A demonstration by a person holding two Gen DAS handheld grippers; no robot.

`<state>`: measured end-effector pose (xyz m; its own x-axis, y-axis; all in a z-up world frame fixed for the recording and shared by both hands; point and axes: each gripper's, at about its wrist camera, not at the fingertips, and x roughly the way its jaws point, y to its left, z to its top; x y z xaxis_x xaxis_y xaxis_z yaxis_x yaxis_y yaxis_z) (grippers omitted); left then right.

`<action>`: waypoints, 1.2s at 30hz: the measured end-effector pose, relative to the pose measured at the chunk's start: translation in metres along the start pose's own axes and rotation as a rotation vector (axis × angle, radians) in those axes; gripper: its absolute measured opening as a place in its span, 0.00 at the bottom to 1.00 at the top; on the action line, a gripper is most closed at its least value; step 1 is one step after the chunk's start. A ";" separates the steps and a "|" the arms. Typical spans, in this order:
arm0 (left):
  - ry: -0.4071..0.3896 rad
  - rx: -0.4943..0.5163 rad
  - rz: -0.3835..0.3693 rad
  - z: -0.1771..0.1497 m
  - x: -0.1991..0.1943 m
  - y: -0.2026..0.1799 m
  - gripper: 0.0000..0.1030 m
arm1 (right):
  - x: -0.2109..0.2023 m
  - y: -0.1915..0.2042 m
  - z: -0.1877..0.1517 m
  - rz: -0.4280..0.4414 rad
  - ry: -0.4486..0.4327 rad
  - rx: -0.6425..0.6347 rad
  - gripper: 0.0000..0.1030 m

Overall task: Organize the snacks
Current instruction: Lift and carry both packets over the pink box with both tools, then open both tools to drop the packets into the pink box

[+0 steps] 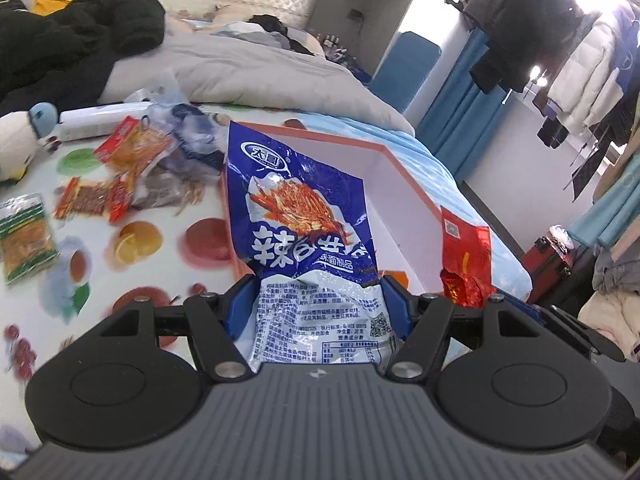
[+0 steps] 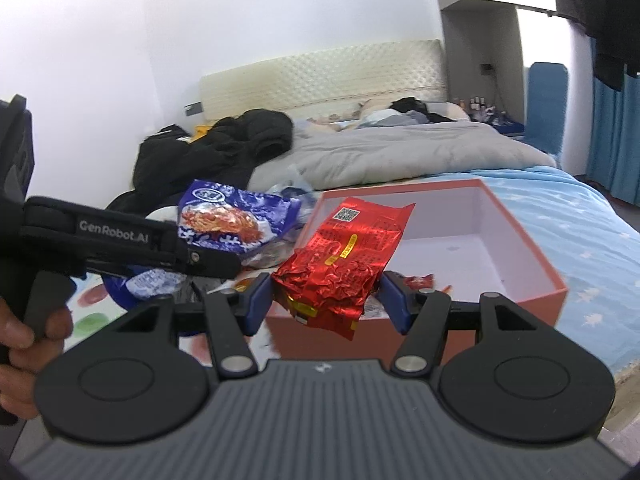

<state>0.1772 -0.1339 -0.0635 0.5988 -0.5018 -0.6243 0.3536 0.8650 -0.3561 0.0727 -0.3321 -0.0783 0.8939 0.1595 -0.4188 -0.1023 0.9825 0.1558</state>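
Already my left claw (image 1: 316,300) pinches the crinkly, featherlight blue packet (image 1: 300,216) and my right claw (image 2: 326,298) the slippery red foil packet (image 2: 344,256), both gripped low, the box (image 2: 520,240) just ahead.

Blocked much of the pink box (image 1: 404,184) behind the blue snack bag (image 1: 296,208). Lost the bag's lower end under the left gripper (image 1: 316,304). Smeared the far snack pile (image 1: 132,168) past reading. Cropped the hand (image 2: 18,344) at the left edge.
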 end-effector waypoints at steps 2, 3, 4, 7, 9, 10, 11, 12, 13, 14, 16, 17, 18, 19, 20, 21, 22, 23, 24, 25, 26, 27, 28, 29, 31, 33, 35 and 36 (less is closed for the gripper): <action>0.011 0.009 -0.003 0.009 0.011 -0.003 0.69 | 0.003 -0.007 0.002 -0.014 -0.002 0.008 0.60; 0.014 0.010 -0.004 0.013 0.016 -0.005 0.69 | 0.005 -0.011 0.003 -0.020 -0.006 0.011 0.60; 0.017 0.013 -0.006 0.017 0.021 -0.006 0.69 | 0.008 -0.016 0.005 -0.025 -0.008 0.012 0.60; 0.022 0.032 -0.009 0.030 0.038 -0.014 0.69 | 0.019 -0.029 0.010 -0.039 -0.008 0.022 0.60; 0.035 0.042 -0.013 0.042 0.055 -0.018 0.69 | 0.031 -0.038 0.015 -0.052 0.001 0.024 0.60; 0.042 0.036 -0.020 0.047 0.064 -0.018 0.69 | 0.037 -0.044 0.017 -0.052 0.007 0.025 0.60; 0.050 0.029 -0.030 0.053 0.072 -0.019 0.69 | 0.043 -0.048 0.020 -0.059 0.018 0.022 0.60; 0.063 0.023 -0.032 0.059 0.084 -0.019 0.69 | 0.049 -0.052 0.021 -0.068 0.028 0.015 0.60; 0.074 0.021 -0.031 0.063 0.093 -0.020 0.69 | 0.055 -0.056 0.023 -0.069 0.037 0.009 0.60; 0.087 0.020 -0.030 0.068 0.103 -0.020 0.69 | 0.060 -0.063 0.024 -0.071 0.049 0.008 0.60; 0.116 -0.001 -0.034 0.077 0.124 -0.019 0.69 | 0.073 -0.076 0.027 -0.076 0.067 0.017 0.60; 0.142 -0.003 -0.037 0.081 0.135 -0.019 0.69 | 0.079 -0.081 0.028 -0.076 0.080 0.019 0.60; 0.173 -0.005 -0.035 0.086 0.147 -0.019 0.69 | 0.087 -0.086 0.029 -0.074 0.097 0.019 0.60; 0.197 -0.011 -0.031 0.089 0.156 -0.019 0.69 | 0.092 -0.090 0.030 -0.077 0.106 0.017 0.60; 0.229 -0.002 -0.029 0.093 0.165 -0.020 0.69 | 0.099 -0.095 0.031 -0.081 0.118 0.017 0.60; 0.261 0.014 -0.027 0.096 0.174 -0.023 0.69 | 0.107 -0.100 0.033 -0.084 0.132 0.017 0.60; 0.283 0.010 -0.024 0.098 0.182 -0.024 0.69 | 0.112 -0.104 0.034 -0.086 0.138 0.019 0.60; 0.300 0.005 -0.020 0.099 0.188 -0.026 0.69 | 0.116 -0.109 0.035 -0.084 0.148 0.025 0.60; 0.316 0.008 -0.015 0.099 0.193 -0.027 0.69 | 0.122 -0.113 0.036 -0.081 0.163 0.025 0.60; 0.330 0.008 -0.001 0.099 0.200 -0.027 0.69 | 0.127 -0.116 0.035 -0.083 0.173 0.021 0.60; 0.337 0.004 0.014 0.097 0.204 -0.027 0.69 | 0.132 -0.119 0.036 -0.088 0.185 0.024 0.60; 0.343 0.002 0.024 0.096 0.208 -0.026 0.69 | 0.136 -0.122 0.035 -0.091 0.198 0.030 0.60; 0.350 -0.003 0.026 0.096 0.212 -0.025 0.69 | 0.140 -0.125 0.034 -0.091 0.211 0.034 0.60; 0.355 -0.009 0.022 0.095 0.214 -0.024 0.69 | 0.143 -0.128 0.033 -0.094 0.224 0.038 0.60; 0.362 0.004 0.015 0.091 0.215 -0.025 0.69 | 0.148 -0.131 0.030 -0.093 0.246 0.051 0.60; 0.361 0.017 0.017 0.090 0.214 -0.025 0.70 | 0.149 -0.132 0.027 -0.085 0.257 0.058 0.60; 0.356 0.025 0.010 0.090 0.213 -0.024 0.70 | 0.149 -0.131 0.026 -0.089 0.260 0.057 0.61; 0.354 0.030 0.014 0.091 0.211 -0.024 0.74 | 0.149 -0.131 0.026 -0.090 0.261 0.059 0.61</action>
<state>0.3603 -0.2614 -0.1239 0.3197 -0.4516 -0.8330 0.3710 0.8686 -0.3286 0.2310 -0.4391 -0.1381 0.7550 0.0989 -0.6482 0.0051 0.9877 0.1566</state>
